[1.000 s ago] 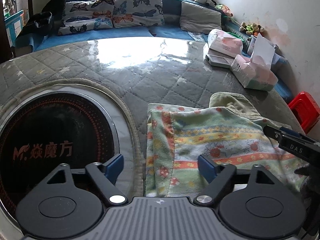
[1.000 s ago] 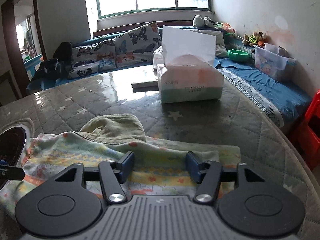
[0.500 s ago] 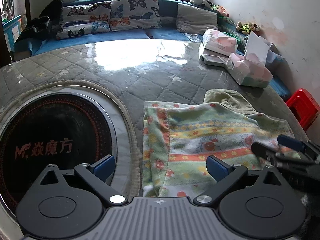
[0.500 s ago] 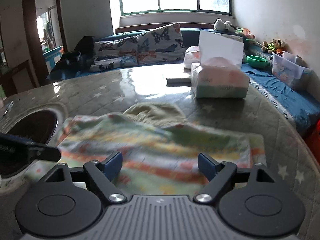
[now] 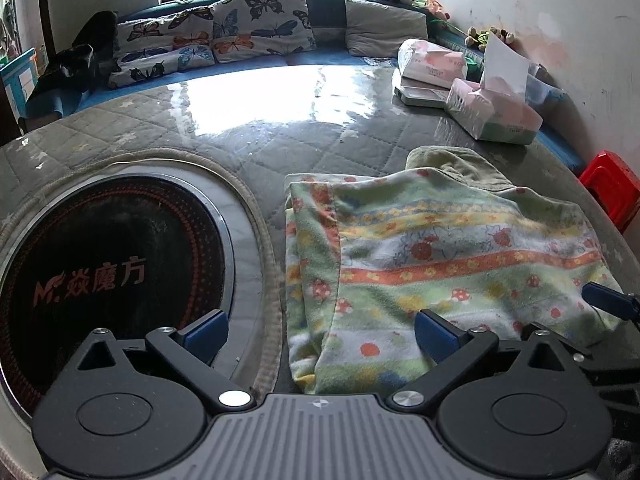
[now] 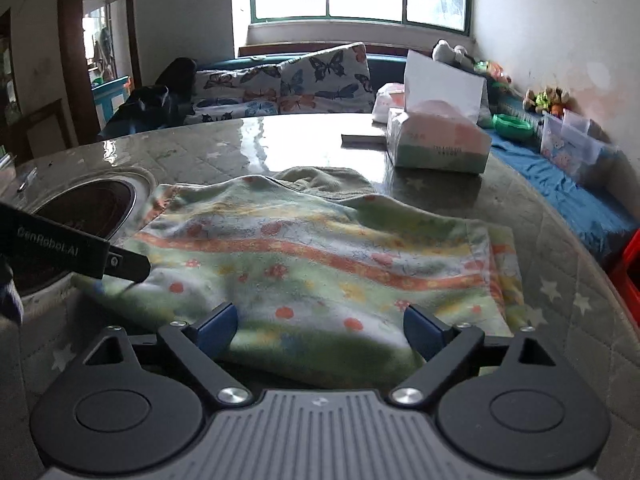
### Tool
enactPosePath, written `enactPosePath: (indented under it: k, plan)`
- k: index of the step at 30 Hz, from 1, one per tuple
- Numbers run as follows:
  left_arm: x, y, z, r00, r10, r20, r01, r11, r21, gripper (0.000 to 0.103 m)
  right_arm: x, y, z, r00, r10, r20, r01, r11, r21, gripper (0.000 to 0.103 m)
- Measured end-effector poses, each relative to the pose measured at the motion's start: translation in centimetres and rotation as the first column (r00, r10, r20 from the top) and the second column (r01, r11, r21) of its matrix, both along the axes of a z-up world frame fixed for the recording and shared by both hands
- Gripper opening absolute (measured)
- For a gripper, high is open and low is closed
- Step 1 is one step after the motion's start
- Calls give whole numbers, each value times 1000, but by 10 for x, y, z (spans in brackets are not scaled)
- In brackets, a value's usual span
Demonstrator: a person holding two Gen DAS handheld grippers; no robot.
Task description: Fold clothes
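Blue-padded jaws of the left gripper and right gripper stand spread wide, having just been opening, gripping nothing. Both tilt down over the folded striped fleece garment with ladybird print at lower centre on the grey quilted table cover. Since a second ago, the right gripper has drawn back from the cloth.

Olive garment mostly hidden under striped fleece; red stool cut by edge.

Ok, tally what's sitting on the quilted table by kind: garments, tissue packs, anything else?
Garments: 2, the striped fleece garment and the olive garment under it.
Tissue packs: 2, the open pack and the far pack.
Flat grey device: 1.
Total: 5.
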State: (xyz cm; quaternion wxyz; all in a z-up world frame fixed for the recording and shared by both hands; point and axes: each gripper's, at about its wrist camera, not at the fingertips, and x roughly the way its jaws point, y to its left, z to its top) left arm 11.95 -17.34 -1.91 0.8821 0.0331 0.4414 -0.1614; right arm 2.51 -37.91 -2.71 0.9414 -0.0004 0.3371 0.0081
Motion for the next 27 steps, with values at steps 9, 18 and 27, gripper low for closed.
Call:
enactPosePath:
  k: [9,18,27]
  plan:
    - [-3,6,-3,1000,12,-8,-12,1000,-6,103,-1,-15,0,997,-79,-5,79,997,-25,96]
    - [-3,10,-3,1000,22,-15,-22,1000,-13,103,36,-7,16,999,-17,46,20,998,-62,101]
    - [-3,13,-5,999,26,-26,-26,999,-29,103,76,1,5,1000,11,-7,-11,997,-77,103]
